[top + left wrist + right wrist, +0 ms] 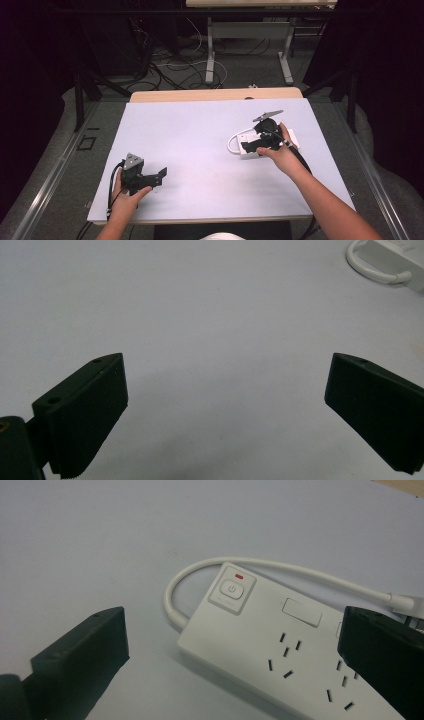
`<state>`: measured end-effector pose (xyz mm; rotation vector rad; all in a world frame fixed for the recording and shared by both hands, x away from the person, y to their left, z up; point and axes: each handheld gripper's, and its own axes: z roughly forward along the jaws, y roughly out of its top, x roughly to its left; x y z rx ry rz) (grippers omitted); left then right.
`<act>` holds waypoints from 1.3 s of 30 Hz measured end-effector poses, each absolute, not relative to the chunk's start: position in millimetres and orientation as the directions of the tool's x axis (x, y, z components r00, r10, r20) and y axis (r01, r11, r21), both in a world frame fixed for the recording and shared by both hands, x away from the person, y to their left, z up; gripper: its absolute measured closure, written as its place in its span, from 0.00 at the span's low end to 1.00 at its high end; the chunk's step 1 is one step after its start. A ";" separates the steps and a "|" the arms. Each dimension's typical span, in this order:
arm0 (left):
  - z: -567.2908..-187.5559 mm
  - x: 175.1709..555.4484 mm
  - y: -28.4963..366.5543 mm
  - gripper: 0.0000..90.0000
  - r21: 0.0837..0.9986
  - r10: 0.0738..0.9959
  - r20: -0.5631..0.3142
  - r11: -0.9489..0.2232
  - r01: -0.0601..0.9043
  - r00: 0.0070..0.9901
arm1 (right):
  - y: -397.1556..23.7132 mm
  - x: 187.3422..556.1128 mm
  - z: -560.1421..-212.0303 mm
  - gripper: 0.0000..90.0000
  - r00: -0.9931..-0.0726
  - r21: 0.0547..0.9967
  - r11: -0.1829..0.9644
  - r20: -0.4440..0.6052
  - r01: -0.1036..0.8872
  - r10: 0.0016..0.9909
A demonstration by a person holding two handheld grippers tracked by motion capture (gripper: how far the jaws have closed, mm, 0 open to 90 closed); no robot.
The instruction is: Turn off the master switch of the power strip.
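Note:
A white power strip lies flat on the white table top, at the right side in the high view. Its short white cable loops back from one end. Near that end sits a power button with a small red light above it. My right gripper hovers just over the strip, open, with its jaws wide to either side of the button end and not touching it. My left gripper rests near the front left of the table, open over bare surface.
The strip appears far off at the top right of the left gripper view. A wooden table edge runs along the far side. Beyond it, cables lie on the floor around another table's metal legs.

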<state>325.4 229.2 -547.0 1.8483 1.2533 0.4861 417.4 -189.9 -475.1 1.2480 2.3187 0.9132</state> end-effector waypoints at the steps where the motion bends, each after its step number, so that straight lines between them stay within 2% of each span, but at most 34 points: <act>1: -547.0 325.4 229.2 0.04 0.804 0.895 -0.130 -0.157 0.573 0.427 | -191.0 416.3 -475.3 0.00 -0.547 0.687 0.397 0.002 0.609 0.837; 23: -546.9 325.2 228.7 0.04 0.804 0.895 -0.129 -0.157 0.574 0.427 | -226.2 388.3 -477.9 0.00 -0.519 0.704 0.373 -0.008 0.604 0.855; 39: -547.0 324.9 228.1 0.04 0.806 0.898 -0.125 -0.157 0.571 0.423 | -250.2 369.0 -482.9 0.00 -0.476 0.739 0.305 0.023 0.601 0.879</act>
